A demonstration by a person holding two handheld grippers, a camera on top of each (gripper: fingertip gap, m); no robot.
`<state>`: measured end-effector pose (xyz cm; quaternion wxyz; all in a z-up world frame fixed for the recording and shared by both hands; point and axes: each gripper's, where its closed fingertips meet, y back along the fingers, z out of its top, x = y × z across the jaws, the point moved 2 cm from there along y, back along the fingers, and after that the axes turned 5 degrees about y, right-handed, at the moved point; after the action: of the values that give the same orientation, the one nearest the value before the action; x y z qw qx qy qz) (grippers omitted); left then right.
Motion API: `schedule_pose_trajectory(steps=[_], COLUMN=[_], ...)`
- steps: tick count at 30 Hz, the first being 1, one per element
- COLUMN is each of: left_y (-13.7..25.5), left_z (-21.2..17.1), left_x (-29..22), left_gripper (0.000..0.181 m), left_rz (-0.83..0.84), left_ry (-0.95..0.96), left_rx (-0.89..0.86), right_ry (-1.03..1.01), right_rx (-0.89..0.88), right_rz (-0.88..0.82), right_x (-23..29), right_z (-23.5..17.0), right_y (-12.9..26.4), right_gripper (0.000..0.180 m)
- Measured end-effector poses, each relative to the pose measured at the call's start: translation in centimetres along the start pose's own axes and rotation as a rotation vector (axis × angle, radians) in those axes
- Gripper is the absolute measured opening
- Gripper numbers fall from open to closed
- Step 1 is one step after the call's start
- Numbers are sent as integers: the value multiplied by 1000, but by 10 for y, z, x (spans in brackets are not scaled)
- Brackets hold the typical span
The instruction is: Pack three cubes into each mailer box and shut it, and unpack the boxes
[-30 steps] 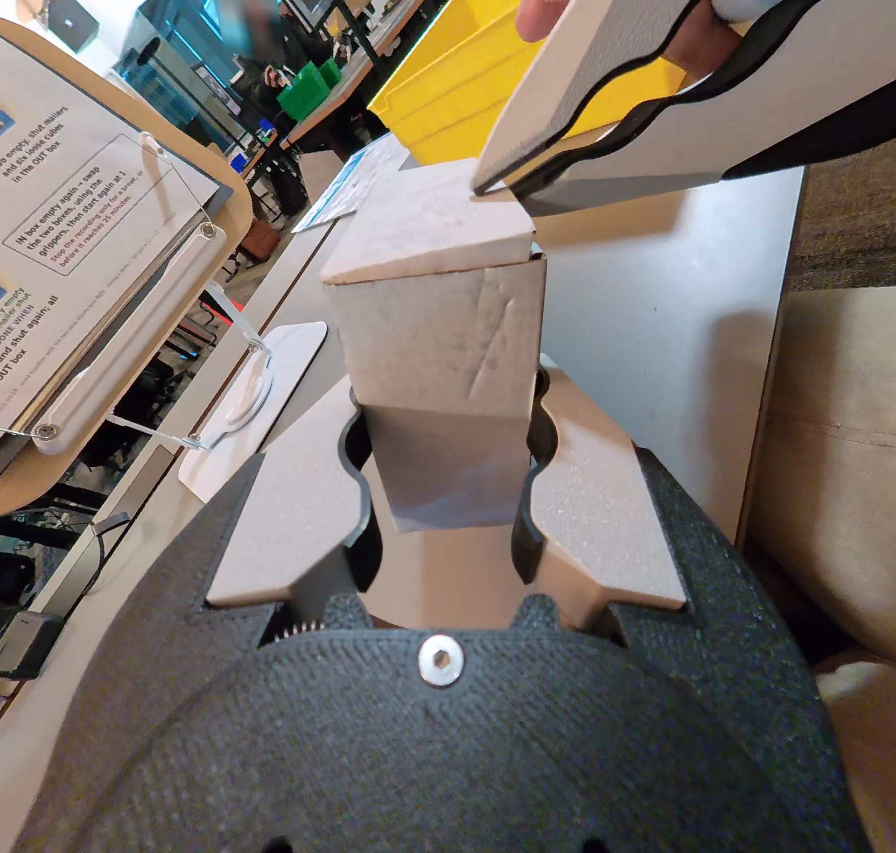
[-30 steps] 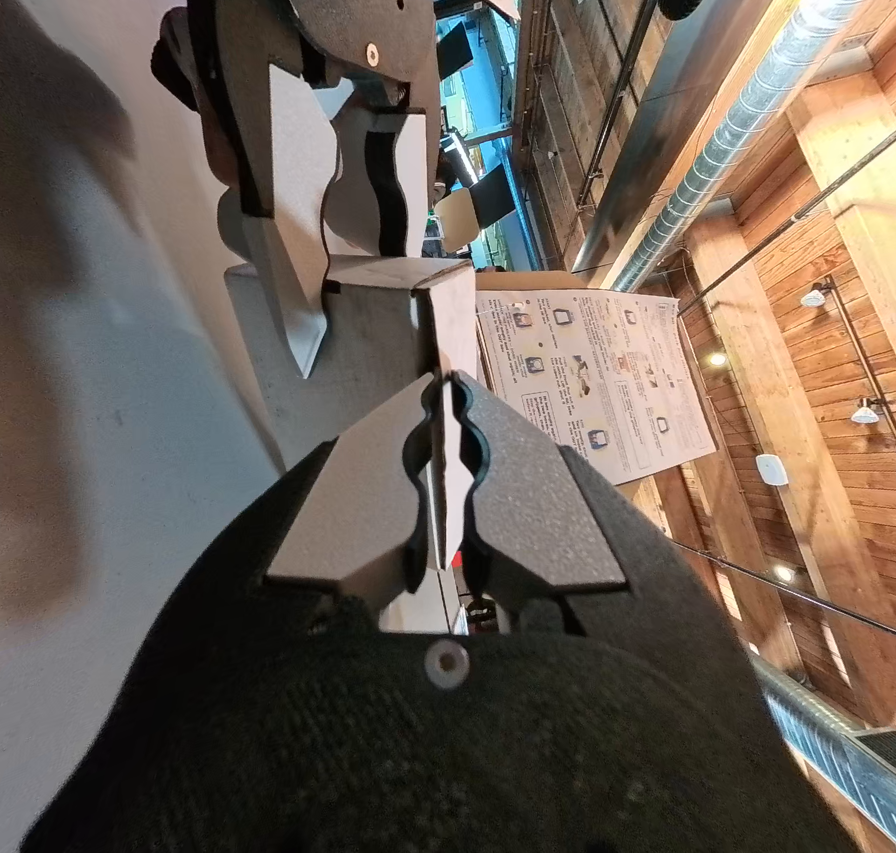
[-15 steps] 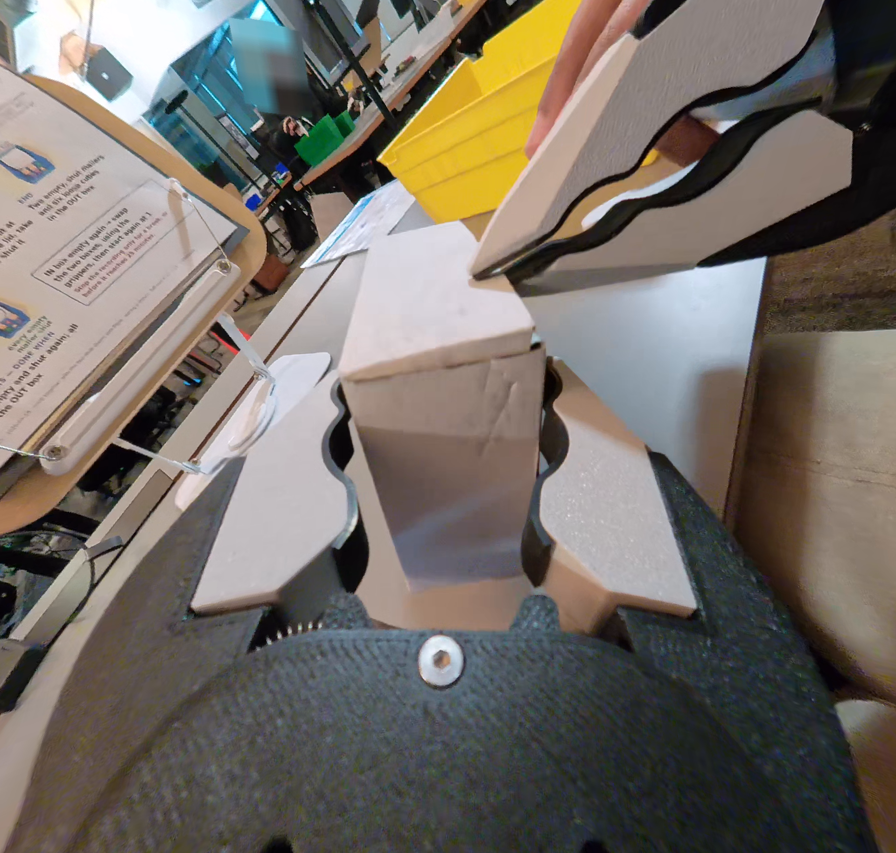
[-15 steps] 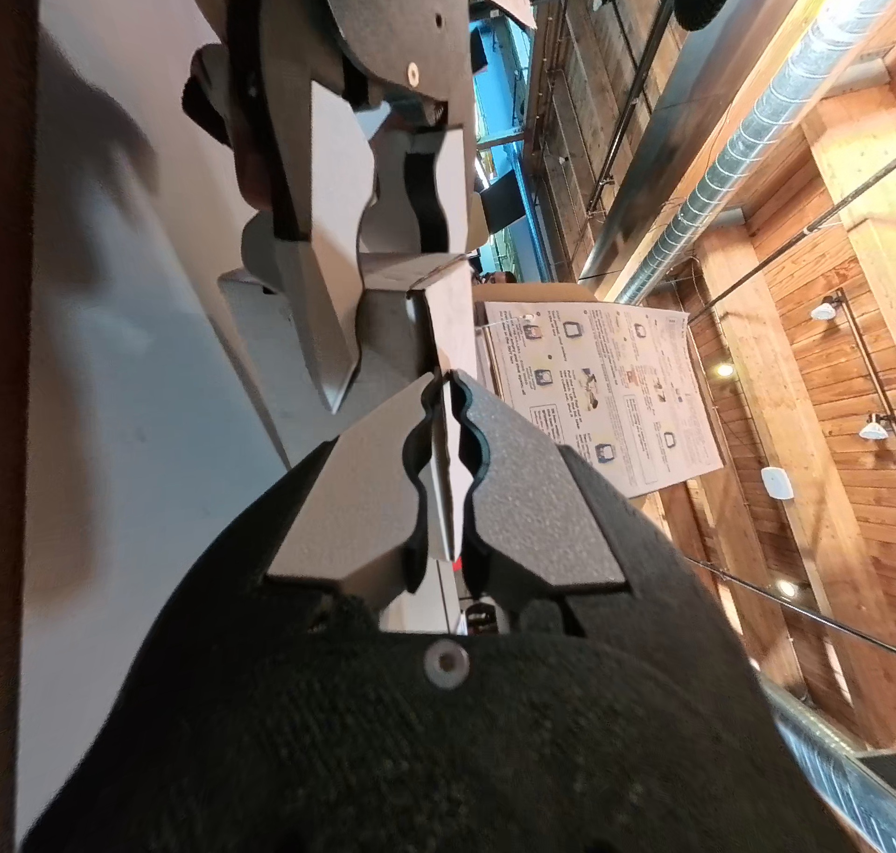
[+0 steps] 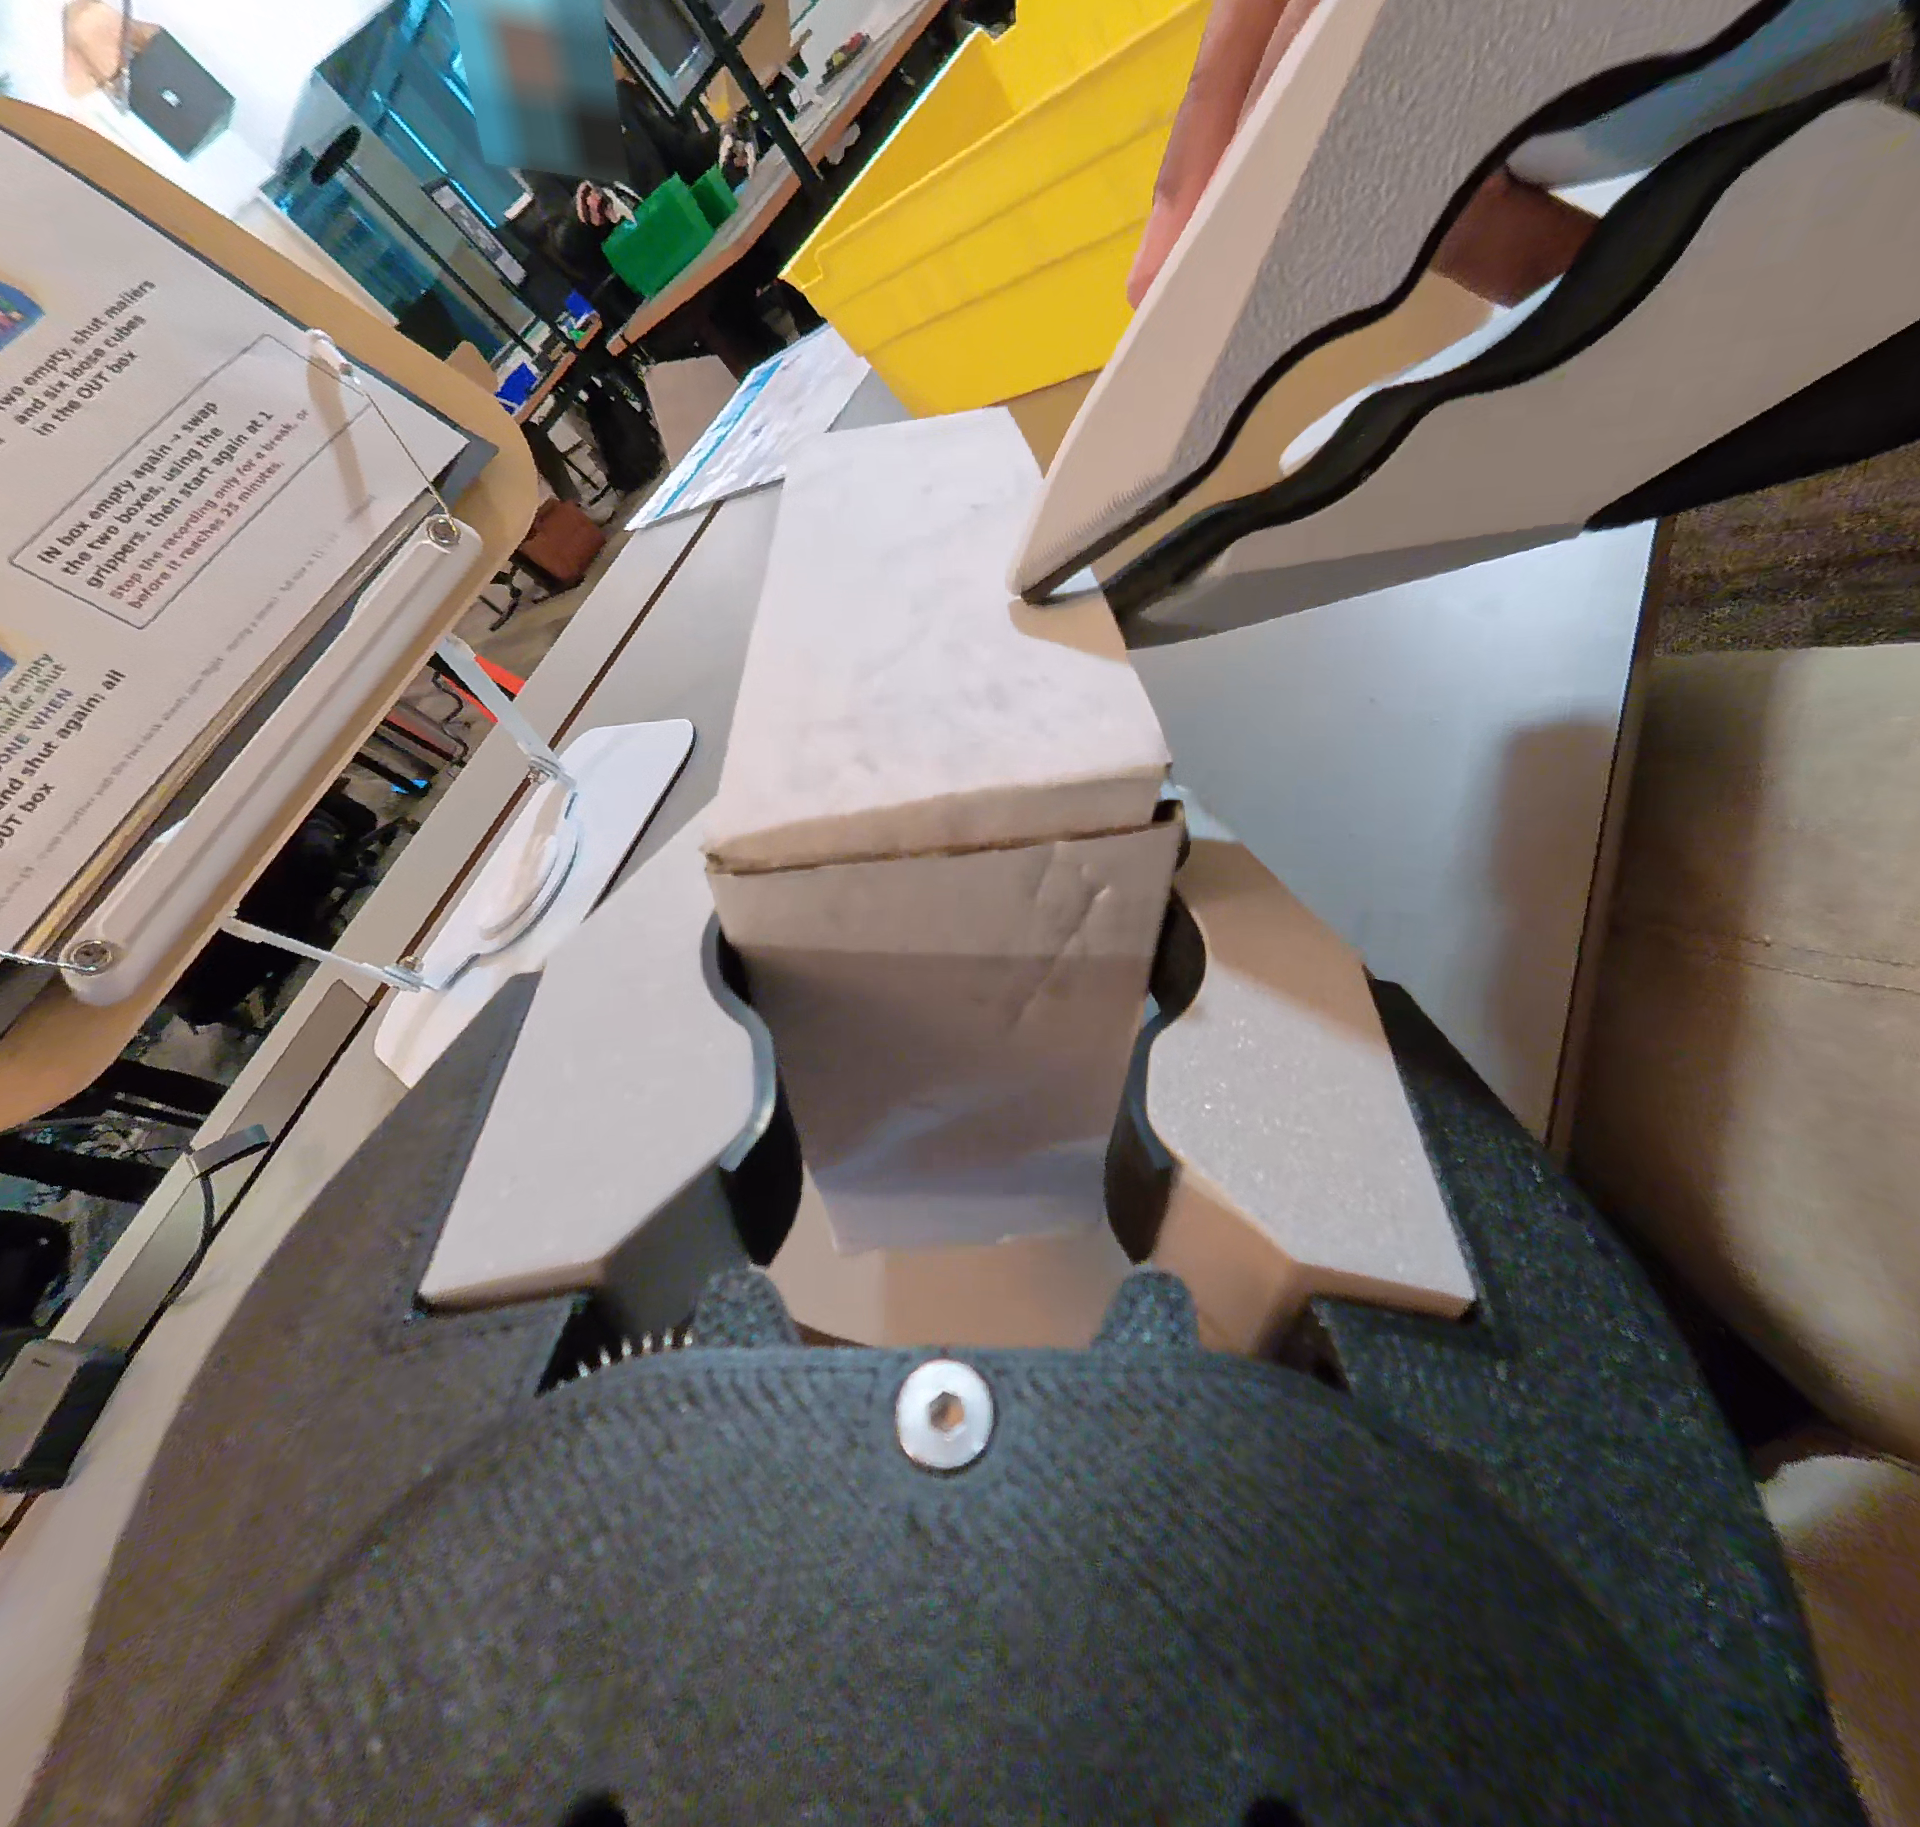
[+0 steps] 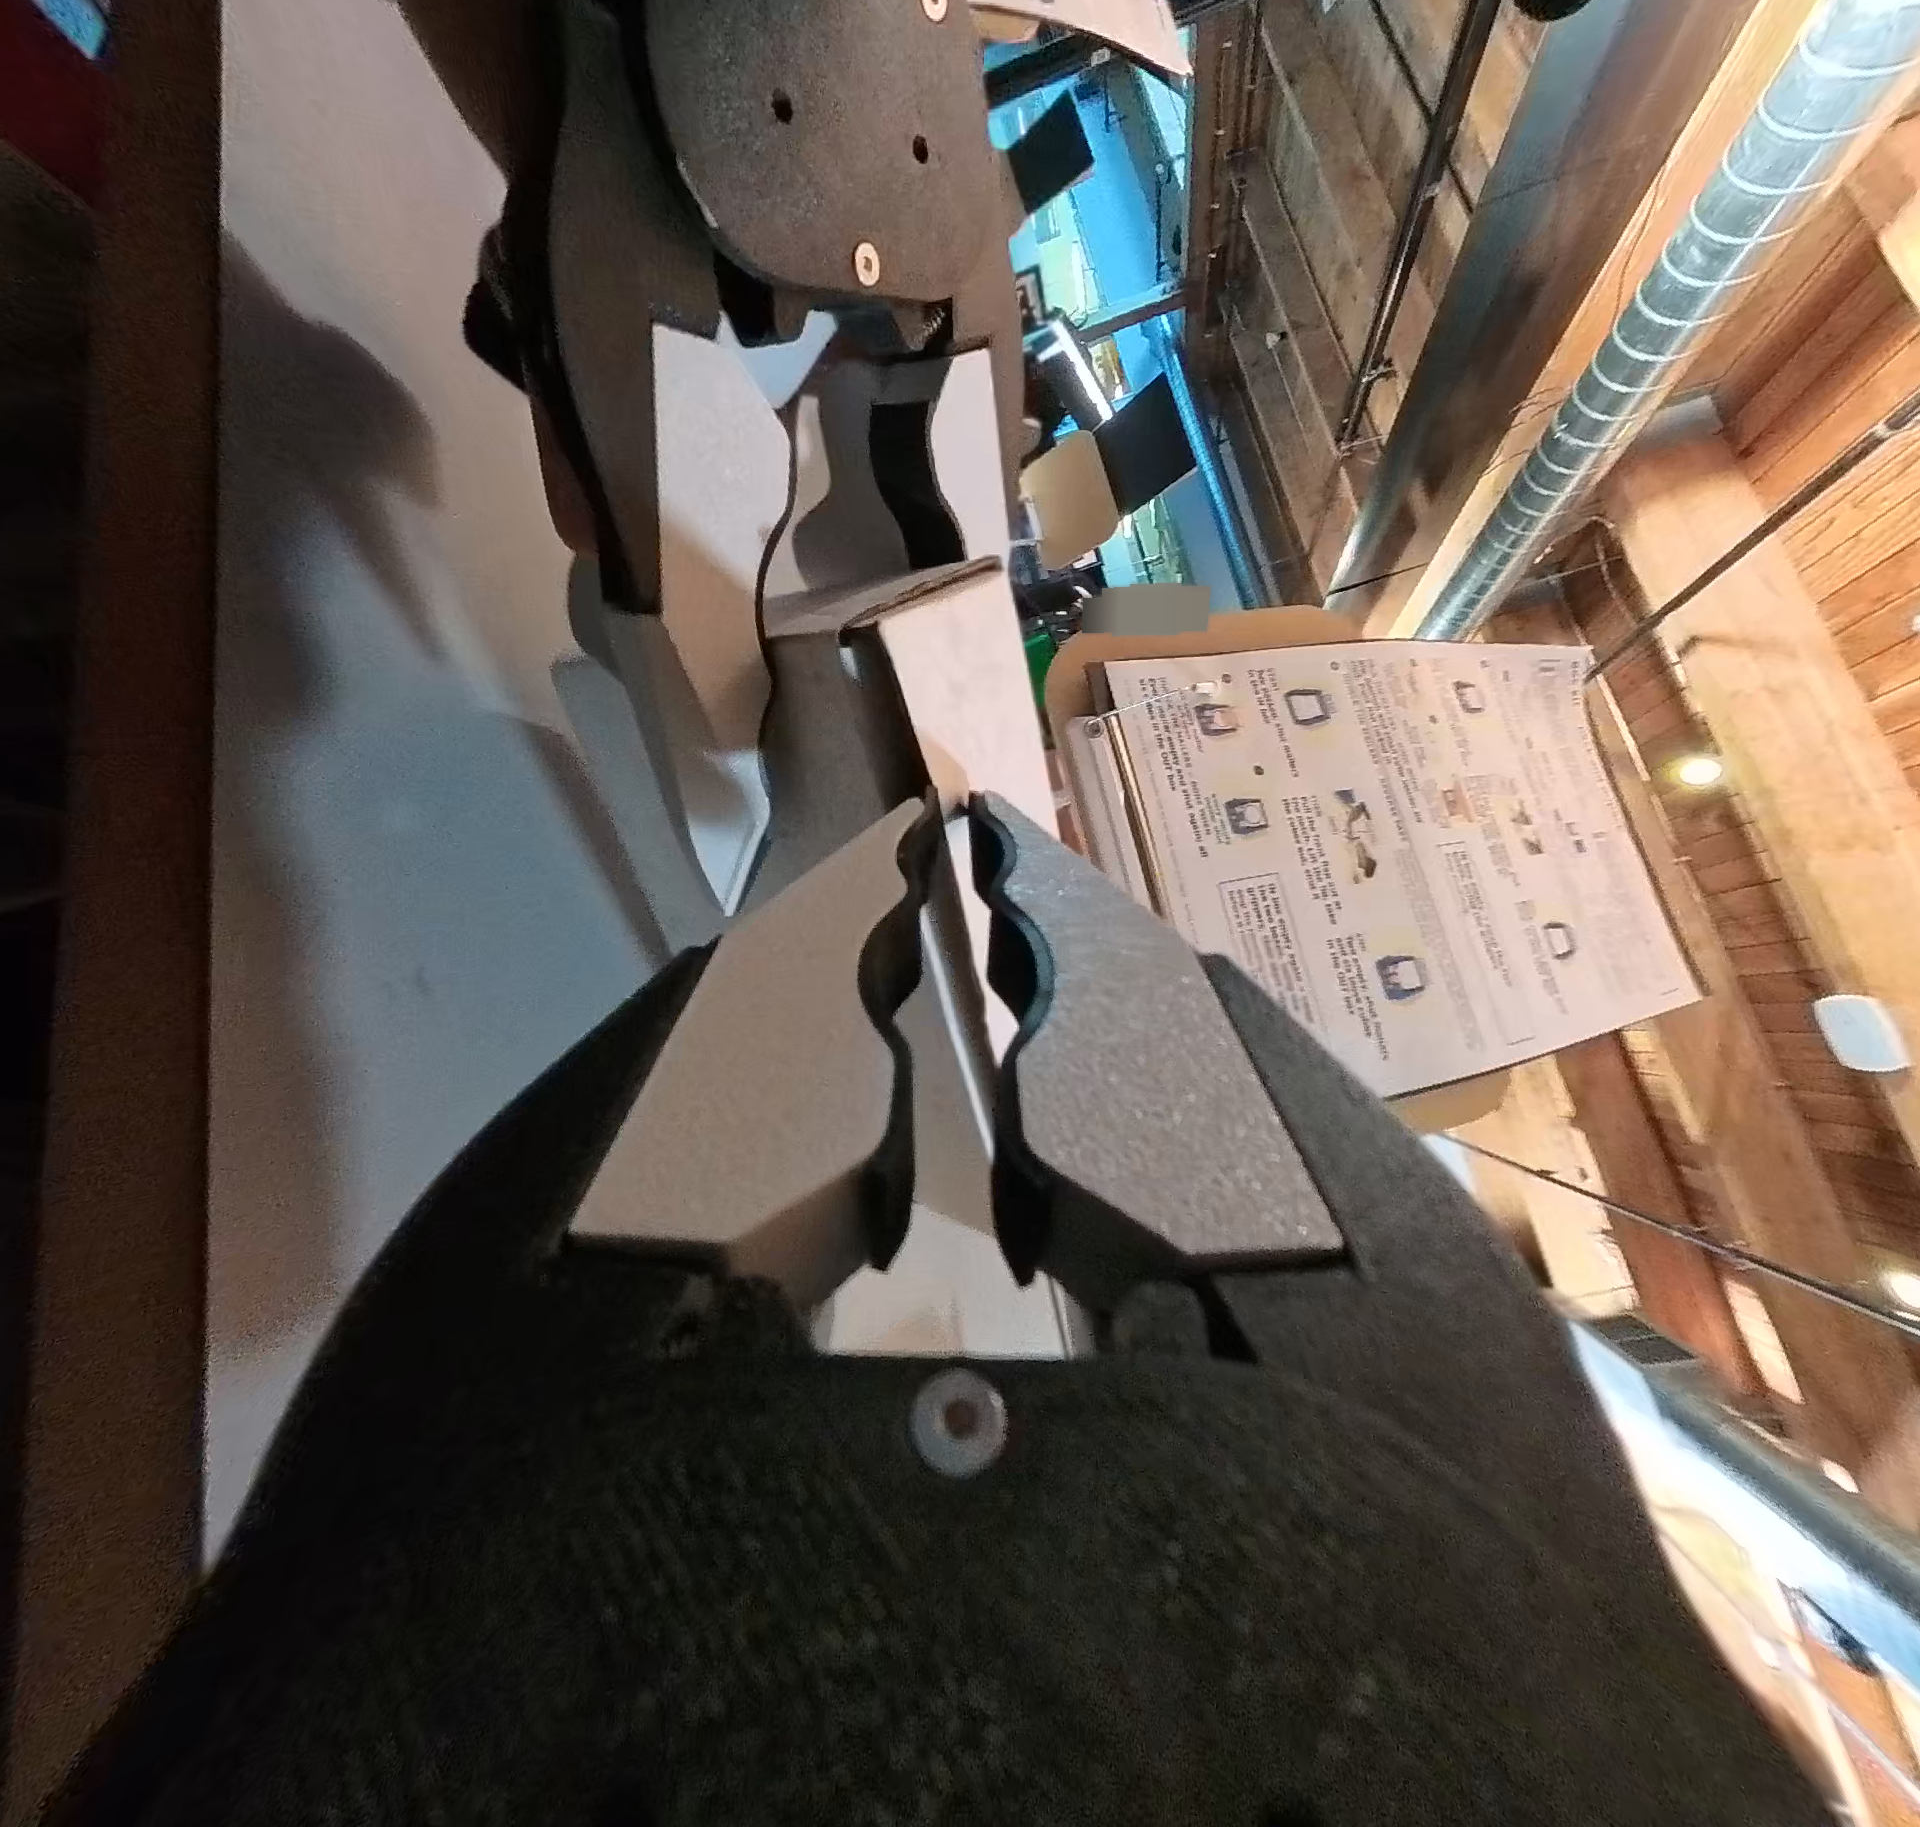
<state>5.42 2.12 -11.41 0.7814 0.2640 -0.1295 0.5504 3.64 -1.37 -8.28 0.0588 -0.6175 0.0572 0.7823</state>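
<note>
Cardboard fills the middle of the left wrist view: the white mailer box (image 5: pixel 935 697) sits with its near end wedged between the two fingers of the left tongs (image 5: pixel 951 956), which pinch its side walls. Its lid lies nearly flat, with a thin seam showing along the near edge and a small gap at the near right corner. The right tongs (image 5: pixel 1049 588) come in from the upper right, their tips pressed onto a thin flap at the lid's right edge. In the right wrist view the right tongs (image 6: pixel 951 801) are nearly together, pinching that thin cardboard edge, and the left tongs (image 6: pixel 790 655) grip the box (image 6: pixel 956 676) from the far side.

The box lies on the grey surface (image 5: pixel 1382 769), whose right edge drops off close beside the tongs, next to a tan cardboard wall (image 5: pixel 1766 998). Left of the box stands an instruction board (image 5: pixel 177 572) on a clear stand with a white base (image 5: pixel 540 873), near the left finger. Beyond the box's far end sit a yellow bin (image 5: pixel 997 250) and a sheet of paper (image 5: pixel 758 437); bare surface stretches to the right of the box.
</note>
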Motion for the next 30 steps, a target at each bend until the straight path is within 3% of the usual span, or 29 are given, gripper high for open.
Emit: schedule_pose_trajectory(steps=[6,10,30], left_y=[-2,-6,-4], left_z=[-3,-14,-18], left_x=[-2,-9,-8], left_gripper=[70,69,71], left_rz=[-21,6,0], left_ry=[29,-136,-200], left_rx=[16,58,76], right_ry=[-93,-179,-105], right_rx=[-13,-60,-68], right_rz=[-5,-94,-78], right_x=[-9,-31,-26], right_z=[2,11,16], right_y=[2,6,9], right_gripper=[2,6,5])
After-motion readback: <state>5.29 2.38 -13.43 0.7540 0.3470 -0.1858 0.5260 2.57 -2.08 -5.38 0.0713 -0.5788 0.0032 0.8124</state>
